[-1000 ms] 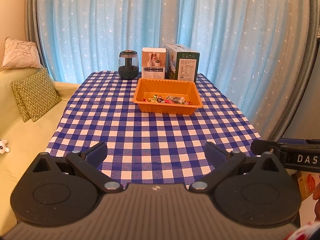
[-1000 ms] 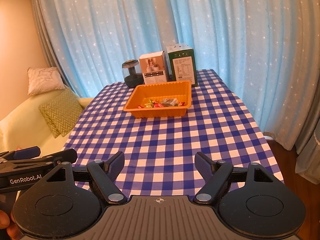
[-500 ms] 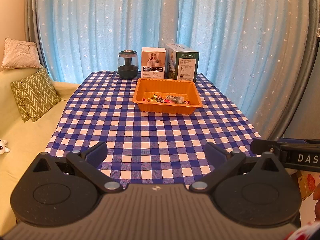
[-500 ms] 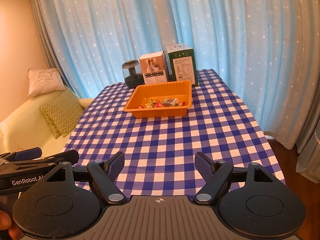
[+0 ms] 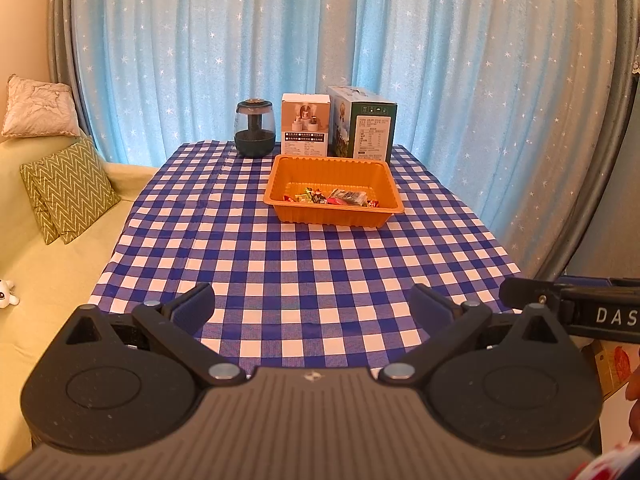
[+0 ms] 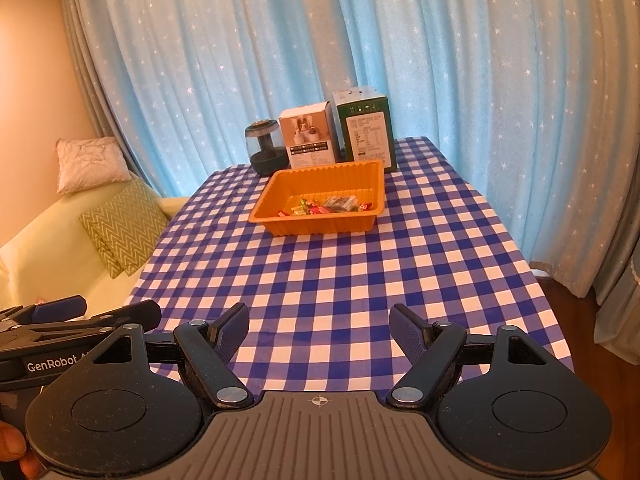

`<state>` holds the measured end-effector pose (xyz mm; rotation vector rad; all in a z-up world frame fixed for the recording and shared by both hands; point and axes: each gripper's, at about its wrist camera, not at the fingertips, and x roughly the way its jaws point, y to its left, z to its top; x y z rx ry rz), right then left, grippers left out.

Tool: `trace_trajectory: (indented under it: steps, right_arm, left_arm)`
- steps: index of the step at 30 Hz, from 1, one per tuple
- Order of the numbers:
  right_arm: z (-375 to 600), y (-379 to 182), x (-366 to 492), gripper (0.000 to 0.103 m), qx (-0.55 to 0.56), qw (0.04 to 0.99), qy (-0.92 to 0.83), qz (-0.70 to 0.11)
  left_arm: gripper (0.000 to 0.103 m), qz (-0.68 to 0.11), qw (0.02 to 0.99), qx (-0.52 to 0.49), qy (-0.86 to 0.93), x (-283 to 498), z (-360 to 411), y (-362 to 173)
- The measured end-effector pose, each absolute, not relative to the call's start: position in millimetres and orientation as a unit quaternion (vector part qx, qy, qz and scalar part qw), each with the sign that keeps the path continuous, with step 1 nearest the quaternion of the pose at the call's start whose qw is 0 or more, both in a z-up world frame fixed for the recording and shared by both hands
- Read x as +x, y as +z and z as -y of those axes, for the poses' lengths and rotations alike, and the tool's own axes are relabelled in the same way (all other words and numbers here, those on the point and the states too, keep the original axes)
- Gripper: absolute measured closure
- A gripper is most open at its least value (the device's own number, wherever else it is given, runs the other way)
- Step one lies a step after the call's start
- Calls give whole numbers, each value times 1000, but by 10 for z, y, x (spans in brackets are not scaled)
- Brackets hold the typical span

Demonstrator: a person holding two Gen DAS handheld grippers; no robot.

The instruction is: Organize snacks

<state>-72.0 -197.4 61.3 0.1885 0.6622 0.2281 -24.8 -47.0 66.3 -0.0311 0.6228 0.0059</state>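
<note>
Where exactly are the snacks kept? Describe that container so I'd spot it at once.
Look at the blue-and-white checked tablecloth and follow it toward the starry blue curtain. In front of two upright cardboard boxes sits a shallow orange plastic tray with small wrapped snacks in it. It is the only orange, open-topped thing there.

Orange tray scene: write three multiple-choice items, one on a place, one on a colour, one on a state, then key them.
1. Where do the snacks lie?
A. in the orange tray
B. on the sofa
C. atop the boxes

2. The tablecloth is checked in:
A. red and white
B. blue and white
C. green and yellow

3. The left hand-held gripper is:
A. shut on a snack
B. shut, empty
C. open, empty

Key: 1 A, wrappers sit along the tray's near wall; 2 B, blue and white squares cover the table; 3 C, its fingers stand wide apart over bare cloth.
</note>
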Motion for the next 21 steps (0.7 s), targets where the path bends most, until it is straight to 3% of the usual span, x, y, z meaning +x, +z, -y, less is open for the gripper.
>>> trace_trajectory:
  steps: [21]
  right_arm:
    - [1989,599,-724,26,92,935,112,-324]
  left_arm:
    - [0,-307,952,-22,2,-274,471,578]
